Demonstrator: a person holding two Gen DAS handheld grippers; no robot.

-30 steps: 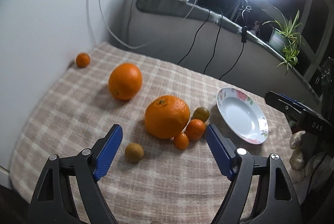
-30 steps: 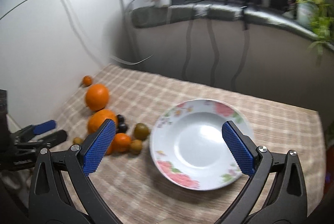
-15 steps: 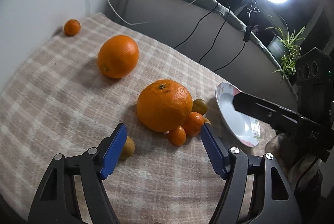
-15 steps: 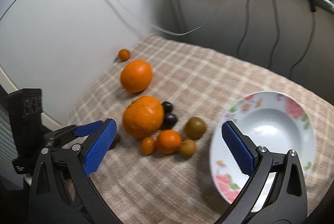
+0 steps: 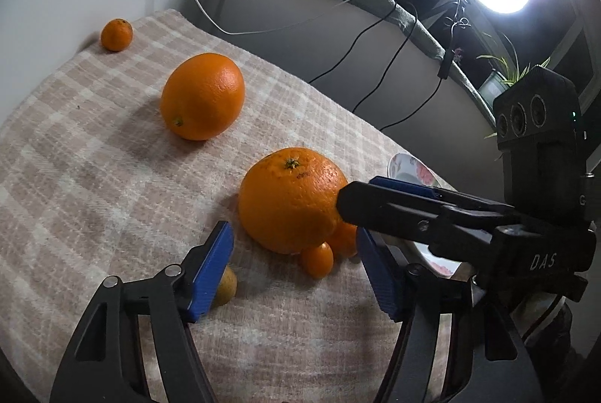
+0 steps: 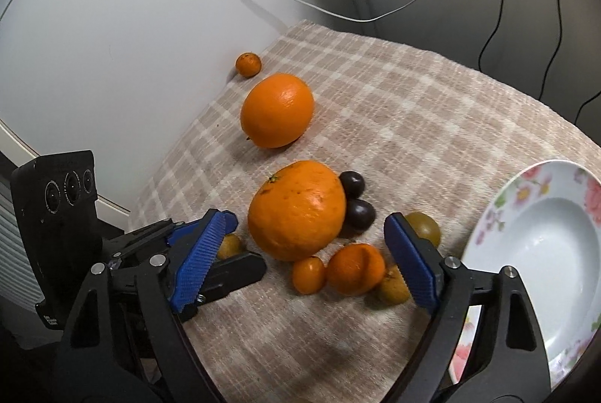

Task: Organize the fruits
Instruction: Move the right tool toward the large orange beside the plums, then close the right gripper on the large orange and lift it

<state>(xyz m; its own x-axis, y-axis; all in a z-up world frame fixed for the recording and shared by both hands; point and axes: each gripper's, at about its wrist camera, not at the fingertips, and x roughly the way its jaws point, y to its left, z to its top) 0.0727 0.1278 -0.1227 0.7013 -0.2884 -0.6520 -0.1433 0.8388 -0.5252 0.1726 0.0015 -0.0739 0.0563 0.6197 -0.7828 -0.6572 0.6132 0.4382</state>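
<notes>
A table covered with a beige checked cloth (image 6: 432,109) carries scattered fruit. Near its middle sits a large orange (image 6: 296,211) ringed by small fruit: two dark plums (image 6: 358,211), a green-brown fruit (image 6: 426,226), a mandarin (image 6: 355,267), a kumquat (image 6: 308,273) and a yellowish fruit (image 6: 392,288). A second large orange (image 6: 277,109) lies nearer the left edge, and a tiny orange (image 6: 248,64) sits by the far left edge against the wall. An empty flowered plate (image 6: 548,245) rests at the right edge.

The right gripper (image 6: 308,262) has its jaws spread and has just been closing them. The mandarin and kumquat lie between its pads, untouched. The left gripper (image 5: 296,271) is also spread and has just been narrowing, with nothing pressed between its pads; a small yellowish fruit (image 5: 225,288) lies just beside its left pad.

The step in hand looks like picking a small fruit from the cluster for the plate. To do it well, centre the right pads on the mandarin alone, lower until they bracket its widest part, and close gently so the kumquat is not pinched along or the big orange nudged. The two grippers crowd one another, so the left should hold off.
</notes>
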